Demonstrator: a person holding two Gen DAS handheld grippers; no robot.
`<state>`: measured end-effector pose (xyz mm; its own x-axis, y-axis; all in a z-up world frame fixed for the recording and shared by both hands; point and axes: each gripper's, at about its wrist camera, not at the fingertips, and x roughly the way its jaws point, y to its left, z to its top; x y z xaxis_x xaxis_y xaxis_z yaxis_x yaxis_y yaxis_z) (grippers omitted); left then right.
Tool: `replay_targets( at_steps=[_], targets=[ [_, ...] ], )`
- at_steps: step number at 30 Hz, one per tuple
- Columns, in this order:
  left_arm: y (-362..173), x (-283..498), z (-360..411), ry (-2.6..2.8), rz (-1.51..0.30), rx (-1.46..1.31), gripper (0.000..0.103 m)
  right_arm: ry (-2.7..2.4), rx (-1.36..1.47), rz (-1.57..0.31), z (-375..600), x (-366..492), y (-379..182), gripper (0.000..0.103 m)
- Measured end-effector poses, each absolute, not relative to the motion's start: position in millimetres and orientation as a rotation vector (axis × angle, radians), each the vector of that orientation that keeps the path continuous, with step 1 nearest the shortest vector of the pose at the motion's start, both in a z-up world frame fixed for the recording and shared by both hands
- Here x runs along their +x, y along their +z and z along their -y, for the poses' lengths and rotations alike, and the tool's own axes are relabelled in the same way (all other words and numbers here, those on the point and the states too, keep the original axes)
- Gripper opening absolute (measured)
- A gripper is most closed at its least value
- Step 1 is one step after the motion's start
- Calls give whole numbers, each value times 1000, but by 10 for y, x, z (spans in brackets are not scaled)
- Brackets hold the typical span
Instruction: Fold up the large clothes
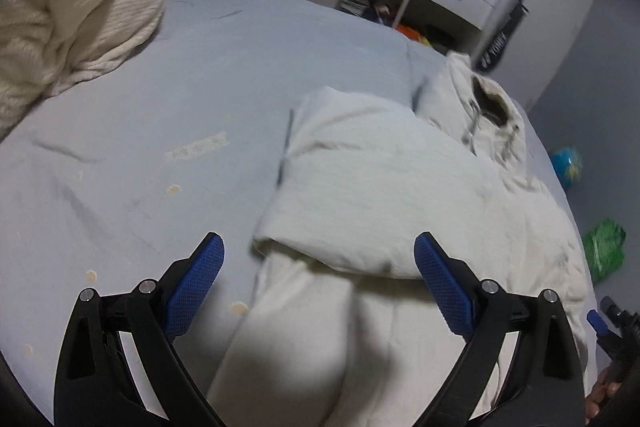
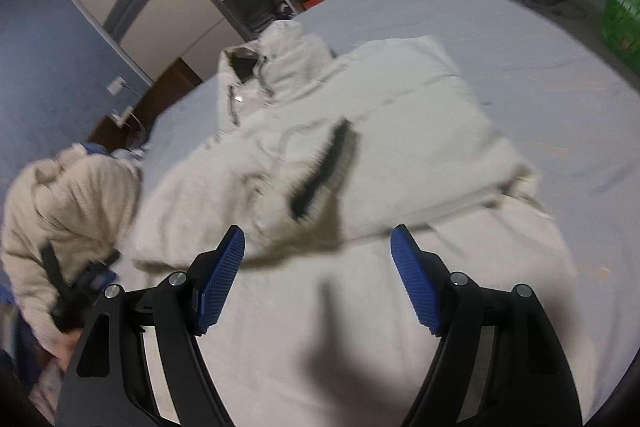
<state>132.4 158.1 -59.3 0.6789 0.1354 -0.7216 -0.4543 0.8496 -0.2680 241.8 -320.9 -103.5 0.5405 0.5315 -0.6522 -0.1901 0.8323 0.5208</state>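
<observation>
Your left gripper (image 1: pixel 320 267) stands wide, empty, above the white jacket (image 1: pixel 380 187) on the bed (image 1: pixel 160 107). Your right gripper (image 2: pixel 318 259) is likewise spread, holding nothing.

Between and beyond the jaws lies an off-white padded cloth jacket (image 2: pixel 360 131), matt, softly quilted. Beneath it, the pale blue cotton bedsheet (image 1: pixel 180 75) is smooth, faintly creased. Far left of the left jaws, a cream knitted blanket (image 1: pixel 76 7) looks coarse and ribbed. Blue plastic finger pads (image 1: pixel 196 283) are finely cross-hatched; black plastic gripper arms are matt, with glossy metal pins.
</observation>
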Motion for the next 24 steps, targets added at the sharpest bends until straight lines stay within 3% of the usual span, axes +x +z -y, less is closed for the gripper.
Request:
replay_targets(
  at_steps=[7, 9, 10, 11, 12, 13, 24],
  targets=[
    [-715, 1391, -1725, 375, -789, -486, 92, 441, 557, -1059, 2938, 3056, -1252, 72],
    [-727, 1367, -1730, 376, -787, -492, 92, 437, 586, -1104, 2876, 3164, -1344, 67],
    [-738, 1373, -1735, 377, -786, -495, 92, 435, 590, -1109, 2853, 3185, -1365, 56],
    [-754, 1384, -1749, 380, -787, -499, 92, 423, 579, -1114, 2817, 3212, -1372, 32],
    [-770, 1398, -1762, 384, -790, -502, 92, 424, 569, -1113, 2792, 3229, -1367, 23],
    [-797, 1417, -1774, 389, -799, -505, 92, 424, 553, -1107, 2763, 3251, -1347, 20],
    [-903, 1531, -1709, 365, -850, -455, 92, 453, 327, -861, 2769, 3484, -477, 14]
  ],
)
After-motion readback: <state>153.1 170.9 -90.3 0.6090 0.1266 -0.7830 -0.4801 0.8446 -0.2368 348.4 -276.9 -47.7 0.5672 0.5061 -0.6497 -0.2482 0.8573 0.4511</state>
